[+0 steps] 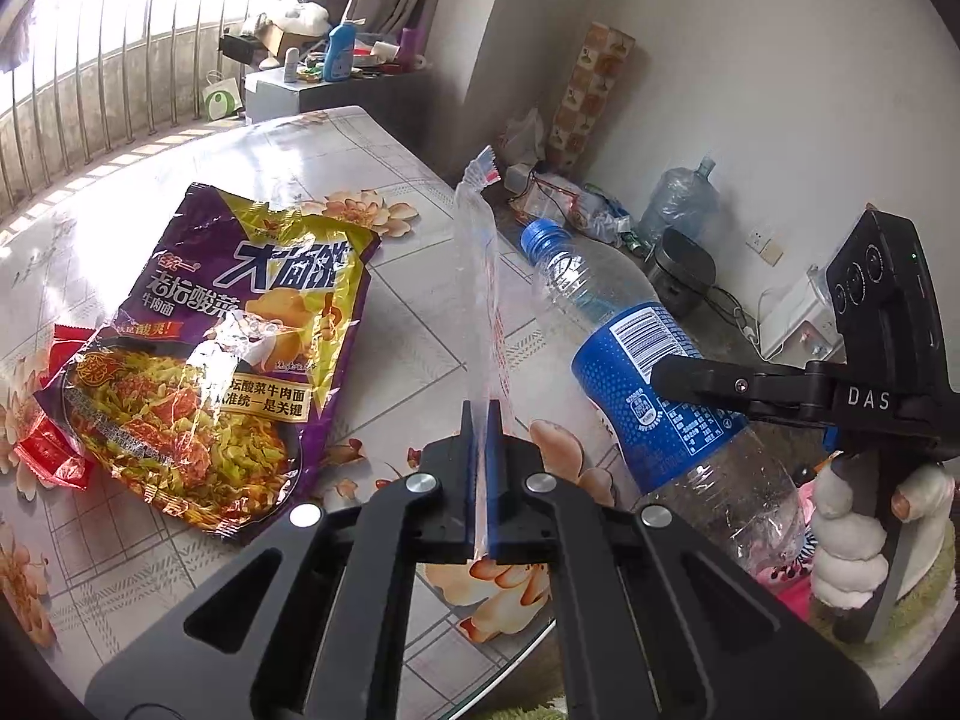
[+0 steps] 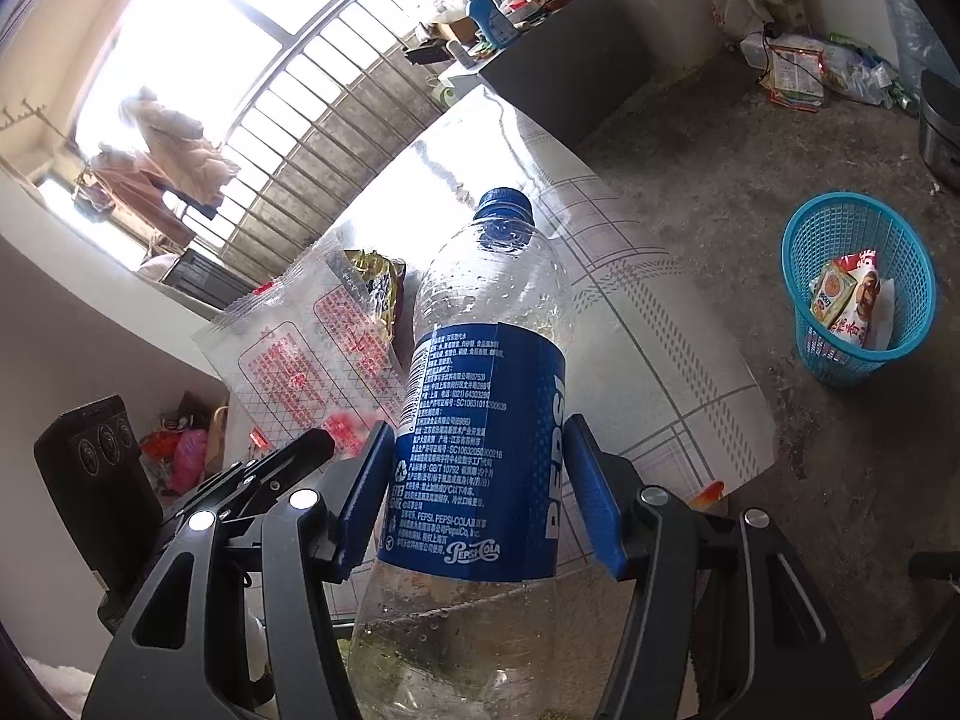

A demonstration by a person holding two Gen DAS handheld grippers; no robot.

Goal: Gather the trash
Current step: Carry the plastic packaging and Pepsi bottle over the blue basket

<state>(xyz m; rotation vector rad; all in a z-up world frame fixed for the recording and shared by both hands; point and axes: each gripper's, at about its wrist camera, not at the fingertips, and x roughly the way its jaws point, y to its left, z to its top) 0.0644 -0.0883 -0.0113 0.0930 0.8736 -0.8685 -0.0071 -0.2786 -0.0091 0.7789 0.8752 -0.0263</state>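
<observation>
My left gripper [image 1: 480, 420] is shut on the lower edge of a clear plastic wrapper [image 1: 477, 276] with red print, which stands up edge-on above the table [image 1: 150, 180]. In the right wrist view the same wrapper [image 2: 312, 348] shows flat-on at the left. My right gripper [image 2: 480, 429] is shut on an empty Pepsi bottle [image 2: 486, 396], its blue pads pressing both sides of the blue label, cap pointing away. From the left wrist view the bottle [image 1: 648, 372] tilts beside the table's right edge. A purple noodle bag [image 1: 228, 348] and a red sachet [image 1: 48, 444] lie on the table.
A blue plastic basket [image 2: 840, 354] holding a few wrappers stands on the concrete floor at the right. A gloved hand [image 1: 846, 540] grips the right tool. A water jug [image 1: 684, 198], a dark cooker [image 1: 684, 276] and loose bags sit along the wall.
</observation>
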